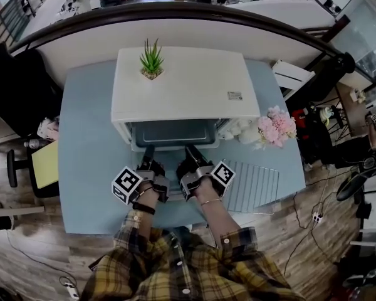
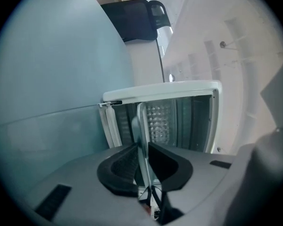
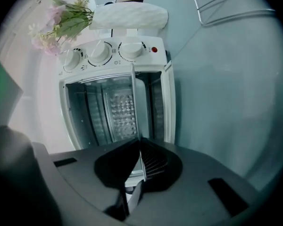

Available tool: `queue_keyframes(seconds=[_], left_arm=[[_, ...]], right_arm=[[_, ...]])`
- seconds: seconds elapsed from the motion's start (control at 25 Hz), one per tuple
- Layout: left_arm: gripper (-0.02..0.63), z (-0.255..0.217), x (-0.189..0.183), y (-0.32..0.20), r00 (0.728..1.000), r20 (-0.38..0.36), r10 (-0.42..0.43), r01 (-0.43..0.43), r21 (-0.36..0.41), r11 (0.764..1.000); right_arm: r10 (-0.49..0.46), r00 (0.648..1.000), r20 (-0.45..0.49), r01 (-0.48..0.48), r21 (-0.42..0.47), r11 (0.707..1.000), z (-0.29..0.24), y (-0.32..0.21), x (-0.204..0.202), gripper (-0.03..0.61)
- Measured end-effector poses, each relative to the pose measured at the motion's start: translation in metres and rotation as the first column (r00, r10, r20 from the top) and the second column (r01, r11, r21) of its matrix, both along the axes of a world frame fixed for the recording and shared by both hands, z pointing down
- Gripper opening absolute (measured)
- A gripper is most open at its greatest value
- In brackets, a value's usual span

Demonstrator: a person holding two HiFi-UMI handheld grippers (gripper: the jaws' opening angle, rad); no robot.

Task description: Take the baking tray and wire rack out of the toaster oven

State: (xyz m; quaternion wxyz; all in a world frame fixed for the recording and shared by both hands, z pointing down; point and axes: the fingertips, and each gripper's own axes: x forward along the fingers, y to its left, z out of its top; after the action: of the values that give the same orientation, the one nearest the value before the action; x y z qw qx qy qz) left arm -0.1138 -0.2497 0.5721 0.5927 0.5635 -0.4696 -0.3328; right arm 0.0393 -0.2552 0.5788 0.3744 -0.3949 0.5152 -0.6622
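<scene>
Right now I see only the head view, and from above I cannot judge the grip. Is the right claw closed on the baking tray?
Observer: Yes. In the right gripper view the right claw is pinched shut on the rim of the baking tray.
Operator: And the left one?
Observer: The left gripper view shows the left claw clamping the same rim, one pad on each side.
Operator: Is anything else inside the oven?
Observer: Inside the toaster oven I see only side rails and the dimpled back wall.
</scene>
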Motion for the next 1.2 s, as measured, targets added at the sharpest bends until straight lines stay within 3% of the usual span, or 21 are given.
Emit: queue_keyframes(seconds=[0.04, 0.24, 0.56, 0.92, 1.2], left_arm=[[0.035, 0.000, 0.000, 0.003, 1.000, -0.005, 0.000, 0.000, -0.015, 1.000], [0.018, -0.001, 0.002, 0.023, 0.999, -0.053, 0.010, -0.013, -0.063, 0.998], [0.012, -0.009, 0.006, 0.063, 0.997, -0.078, 0.009, -0.014, -0.052, 0.999], [0.009, -0.035, 0.004, 0.110, 0.999, -0.031, -0.008, 0.009, 0.037, 0.999], [0.008, -0.055, 0.011, 0.148, 1.000, 0.009, 0.003, -0.004, 0.103, 0.995]], right_arm=[[-0.001, 1.000, -0.002, 0.001, -0.001, 1.000, -0.001, 0.003, 0.000, 0.018], [-0.007, 1.000, -0.016, 0.007, -0.007, 1.000, -0.004, 0.023, 0.002, 0.018], [-0.035, 0.999, -0.026, 0.035, 0.007, 0.999, -0.012, 0.060, 0.006, 0.017], [-0.138, 0.988, -0.076, 0.145, 0.101, 0.984, -0.035, 0.108, 0.004, 0.015], [-0.169, 0.983, -0.072, 0.179, 0.166, 0.970, -0.049, 0.148, 0.010, 0.015]])
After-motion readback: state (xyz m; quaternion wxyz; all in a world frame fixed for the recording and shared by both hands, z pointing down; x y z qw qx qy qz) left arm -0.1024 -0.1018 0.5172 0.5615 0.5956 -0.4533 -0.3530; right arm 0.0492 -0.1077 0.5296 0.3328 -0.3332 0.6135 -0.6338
